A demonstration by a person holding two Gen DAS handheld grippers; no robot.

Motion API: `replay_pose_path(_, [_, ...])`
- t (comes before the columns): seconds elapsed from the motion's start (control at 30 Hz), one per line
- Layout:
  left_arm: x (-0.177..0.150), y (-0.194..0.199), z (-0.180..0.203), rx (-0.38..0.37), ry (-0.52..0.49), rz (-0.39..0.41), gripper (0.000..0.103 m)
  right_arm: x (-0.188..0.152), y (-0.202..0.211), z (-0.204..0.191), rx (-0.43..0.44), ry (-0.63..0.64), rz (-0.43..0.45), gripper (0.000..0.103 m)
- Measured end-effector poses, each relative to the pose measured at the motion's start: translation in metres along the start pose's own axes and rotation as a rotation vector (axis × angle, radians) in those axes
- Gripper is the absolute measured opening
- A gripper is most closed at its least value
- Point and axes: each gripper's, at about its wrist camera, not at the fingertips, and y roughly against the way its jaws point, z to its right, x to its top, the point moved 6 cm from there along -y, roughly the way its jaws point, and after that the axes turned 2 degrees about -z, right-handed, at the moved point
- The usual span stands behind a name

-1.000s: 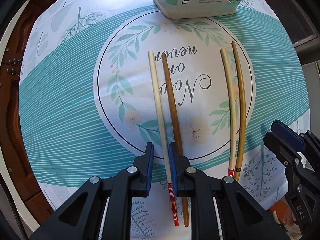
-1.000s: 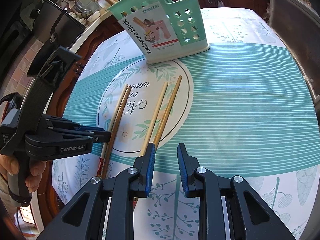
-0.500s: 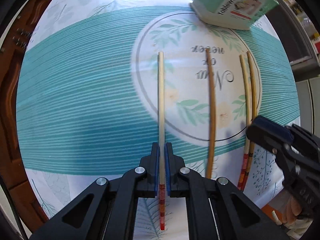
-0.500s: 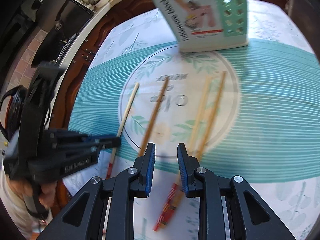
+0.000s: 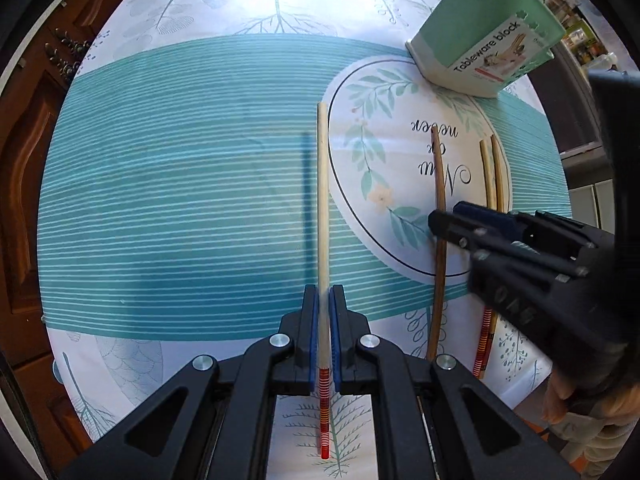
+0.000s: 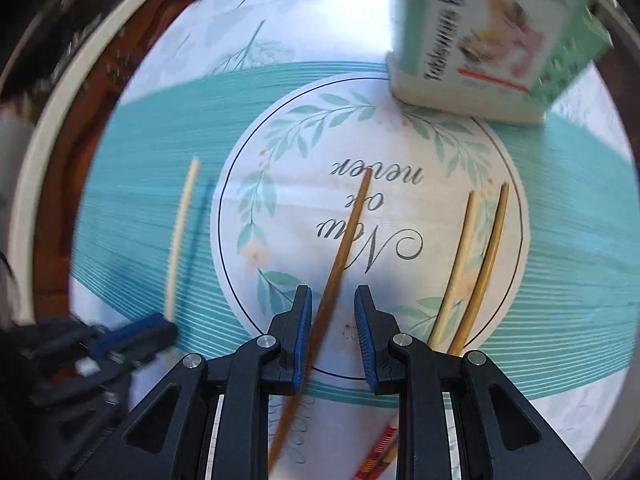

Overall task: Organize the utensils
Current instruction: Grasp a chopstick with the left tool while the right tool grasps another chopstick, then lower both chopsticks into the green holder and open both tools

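While left gripper (image 5: 323, 332): clamps the pale chopstick (image 5: 322, 208), now carried sideways off the brown chopstick (image 6: 340, 264).
Right gripper (image 6: 331, 332): fingers narrowly apart, now straddling the brown one (untouched).
Right view only: its lower end.

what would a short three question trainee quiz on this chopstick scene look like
1. True or false: the left gripper is shut on the pale cream chopstick with the red-striped end.
2. Which chopstick lies between the open jaws of the right gripper? A. the dark brown wooden chopstick B. a yellow bamboo one C. none
3. How many chopsticks lie on the round teal-striped tablecloth, not counting the held one?

Key
1. True: the pads press both sides and the stick's shadow falls apart from it, so it looks lifted.
2. A, not yet gripped.
3. Three: the brown one and the yellowish pair, below the mint green plastic tableware holder.
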Motion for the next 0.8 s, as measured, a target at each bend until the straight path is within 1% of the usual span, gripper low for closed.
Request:
replay_pose_path(0.03, [0.003, 0.005, 0.002, 0.000, -0.004, 0.009, 0.003, -0.001, -0.001, -0.004, -0.042, 0.029, 0.003, 0.020])
replay_pose_path(0.07, [0.005, 0.009, 0.003, -0.005, -0.006, 0.021, 0.003, -0.001, -0.001, -0.007, -0.078, 0.053, 0.007, 0.014])
replay_pose_path(0.1, [0.005, 0.014, 0.001, -0.011, -0.005, 0.034, 0.003, -0.002, 0.000, -0.010, -0.092, 0.066, 0.006, 0.011])
replay_pose_path(0.13, [0.006, 0.020, 0.000, -0.015, -0.006, 0.047, 0.003, -0.001, -0.001, -0.011, -0.088, 0.063, -0.003, 0.007])
replay_pose_path(0.17, [0.007, 0.024, 0.001, -0.016, -0.006, 0.062, 0.003, -0.002, 0.000, -0.010, -0.069, 0.055, -0.014, 0.006])
replay_pose_path(0.2, [0.007, 0.030, 0.000, -0.022, -0.006, 0.079, 0.003, -0.002, 0.001, -0.009, -0.035, 0.042, -0.023, 0.006])
replay_pose_path(0.23, [0.007, 0.036, 0.007, -0.028, -0.005, 0.095, 0.003, -0.003, 0.002, -0.006, 0.002, 0.027, -0.025, 0.005])
replay_pose_path(0.3, [0.007, 0.050, 0.009, -0.031, -0.013, 0.133, 0.003, -0.006, 0.009, 0.001, 0.064, -0.012, -0.007, 0.005])
replay_pose_path(0.33, [0.007, 0.058, 0.010, -0.030, -0.025, 0.155, 0.003, -0.008, 0.017, 0.005, 0.109, -0.029, 0.026, 0.005])
replay_pose_path(0.43, [0.008, 0.079, 0.023, -0.023, -0.058, 0.221, 0.003, -0.014, 0.044, 0.019, 0.188, -0.061, 0.120, 0.005])
replay_pose_path(0.53, [0.009, 0.104, 0.047, -0.023, -0.102, 0.304, 0.003, -0.023, 0.081, 0.034, 0.251, -0.075, 0.253, 0.005])
replay_pose_path(0.6, [0.014, 0.115, 0.067, -0.026, -0.124, 0.348, 0.003, -0.027, 0.108, 0.040, 0.263, -0.076, 0.351, 0.005])
replay_pose_path(0.63, [0.018, 0.123, 0.077, -0.029, -0.137, 0.377, 0.003, -0.028, 0.119, 0.046, 0.262, -0.077, 0.385, 0.005])
replay_pose_path(0.7, [0.026, 0.140, 0.098, -0.030, -0.166, 0.427, 0.003, -0.026, 0.152, 0.057, 0.257, -0.087, 0.493, 0.005])
replay_pose_path(0.73, [0.033, 0.142, 0.114, -0.027, -0.175, 0.449, 0.003, -0.024, 0.168, 0.064, 0.248, -0.092, 0.540, 0.005])
replay_pose_path(0.8, [0.047, 0.157, 0.132, -0.027, -0.191, 0.493, 0.003, -0.024, 0.208, 0.078, 0.223, -0.105, 0.667, 0.005])
